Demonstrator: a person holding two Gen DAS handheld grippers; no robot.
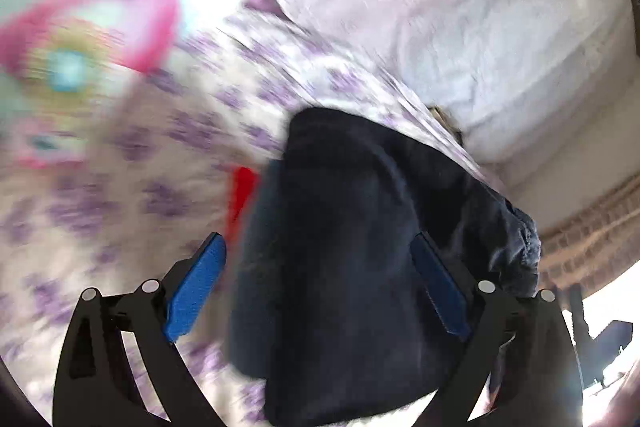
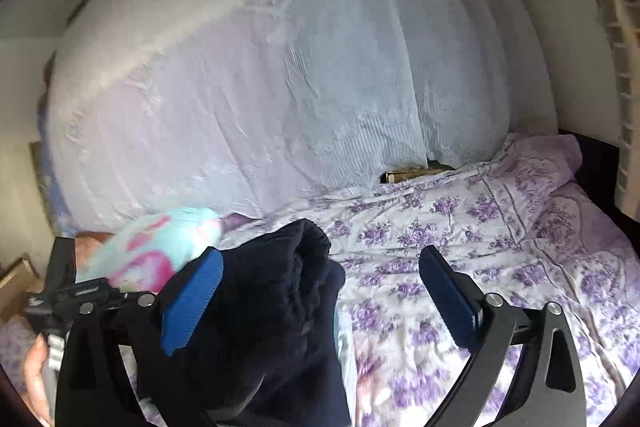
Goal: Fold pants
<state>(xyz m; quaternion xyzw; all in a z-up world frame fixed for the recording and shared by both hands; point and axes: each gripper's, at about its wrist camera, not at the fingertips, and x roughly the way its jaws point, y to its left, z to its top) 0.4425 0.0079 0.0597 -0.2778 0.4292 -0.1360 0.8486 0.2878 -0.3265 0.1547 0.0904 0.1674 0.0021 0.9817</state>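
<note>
The dark navy pants (image 1: 352,247) lie as a folded bundle on the purple-flowered bed sheet (image 1: 120,195). My left gripper (image 1: 320,267) hangs over the bundle with its blue pads (image 1: 198,283) spread wide, neither pressing on the cloth. In the right wrist view the pants (image 2: 272,307) bunch up beside the left finger of my right gripper (image 2: 320,291). That gripper is open, and its right pad (image 2: 448,299) stands apart over the sheet. The image is blurred on the left of the left wrist view.
A turquoise and pink cushion (image 2: 160,247) lies to the left of the pants. A large white covered mound (image 2: 280,87) rises behind the bed sheet (image 2: 500,227). A small red thing (image 1: 240,195) shows by the pants' edge. A hand (image 2: 36,375) holds black hardware at far left.
</note>
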